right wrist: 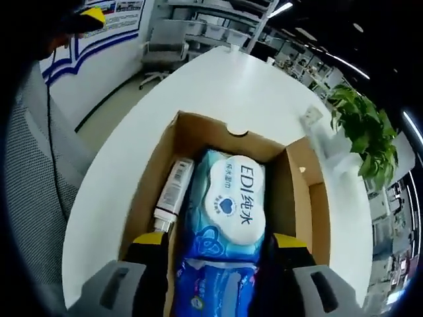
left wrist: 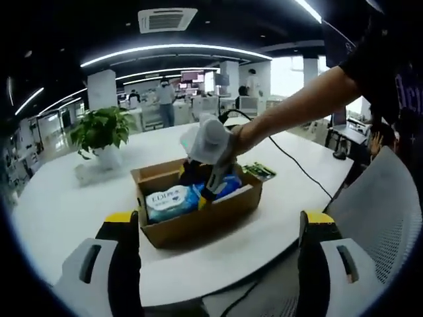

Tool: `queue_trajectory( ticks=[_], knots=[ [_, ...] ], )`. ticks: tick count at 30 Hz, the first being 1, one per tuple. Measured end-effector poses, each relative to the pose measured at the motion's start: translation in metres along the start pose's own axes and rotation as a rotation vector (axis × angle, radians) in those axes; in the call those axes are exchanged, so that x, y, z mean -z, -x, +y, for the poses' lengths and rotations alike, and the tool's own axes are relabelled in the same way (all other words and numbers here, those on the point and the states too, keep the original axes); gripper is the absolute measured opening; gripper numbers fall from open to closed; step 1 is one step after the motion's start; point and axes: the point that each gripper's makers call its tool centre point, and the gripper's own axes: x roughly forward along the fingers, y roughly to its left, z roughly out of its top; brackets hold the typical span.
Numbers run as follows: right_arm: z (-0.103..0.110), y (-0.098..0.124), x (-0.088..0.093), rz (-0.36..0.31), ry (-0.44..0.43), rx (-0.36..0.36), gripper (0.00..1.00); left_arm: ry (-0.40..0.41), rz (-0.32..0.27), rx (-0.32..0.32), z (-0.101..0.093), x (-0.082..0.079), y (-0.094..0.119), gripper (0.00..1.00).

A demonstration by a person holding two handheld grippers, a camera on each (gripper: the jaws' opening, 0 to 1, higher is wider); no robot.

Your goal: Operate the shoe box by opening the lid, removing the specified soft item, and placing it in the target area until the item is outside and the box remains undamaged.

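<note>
Spread wide, the left gripper (left wrist: 218, 228) is held back from the open brown cardboard shoe box (left wrist: 198, 221) on the round white table (left wrist: 59, 205), while the right gripper (right wrist: 218, 249) straddles the blue wet-wipe pack (right wrist: 221, 231) inside.

This is an open-plan office. The landmark is a large white rounded table (left wrist: 59, 211); on it, at the side away from the left gripper view's camera, stands a potted green plant (left wrist: 102, 132). Behind the plant run rows of desks with monitors (left wrist: 192, 78), where people stand, under long curved ceiling light strips (left wrist: 172, 49) and a ceiling air-conditioning vent (left wrist: 166, 18). Beside the table stands a grey mesh office chair (right wrist: 162, 49).
</note>
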Motion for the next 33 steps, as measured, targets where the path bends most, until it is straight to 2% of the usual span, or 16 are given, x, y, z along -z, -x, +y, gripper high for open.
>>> queue_trajectory(
  ticks=[4, 7, 12, 17, 18, 22, 29, 33],
  knots=[
    [-0.001, -0.010, 0.000, 0.016, 0.089, 0.001, 0.54, -0.012, 0.015, 0.000, -0.001, 0.001, -0.001, 0.97],
    [0.001, -0.017, -0.001, 0.016, 0.104, -0.005, 0.50, -0.019, 0.025, 0.000, -0.001, 0.003, -0.001, 0.95],
    [-0.006, -0.025, -0.005, -0.003, 0.149, 0.032, 0.51, -0.033, 0.035, 0.000, -0.002, 0.004, -0.001, 0.92],
    [-0.008, -0.035, -0.005, -0.012, 0.120, 0.052, 0.54, -0.024, 0.041, 0.010, -0.003, 0.006, -0.001, 0.90],
    [-0.009, -0.039, -0.004, -0.009, 0.091, 0.058, 0.54, -0.024, 0.044, 0.012, -0.004, 0.006, -0.002, 0.89],
    [-0.009, -0.041, -0.005, -0.008, 0.090, 0.069, 0.51, -0.019, 0.039, 0.004, -0.002, 0.006, -0.001, 0.89],
    [-0.013, -0.041, -0.004, 0.012, 0.070, 0.072, 0.38, -0.015, 0.035, 0.002, -0.002, 0.005, -0.001, 0.87],
    [-0.015, -0.038, -0.004, -0.002, 0.029, 0.079, 0.30, -0.018, 0.031, -0.001, -0.002, 0.005, 0.000, 0.86]
  ],
)
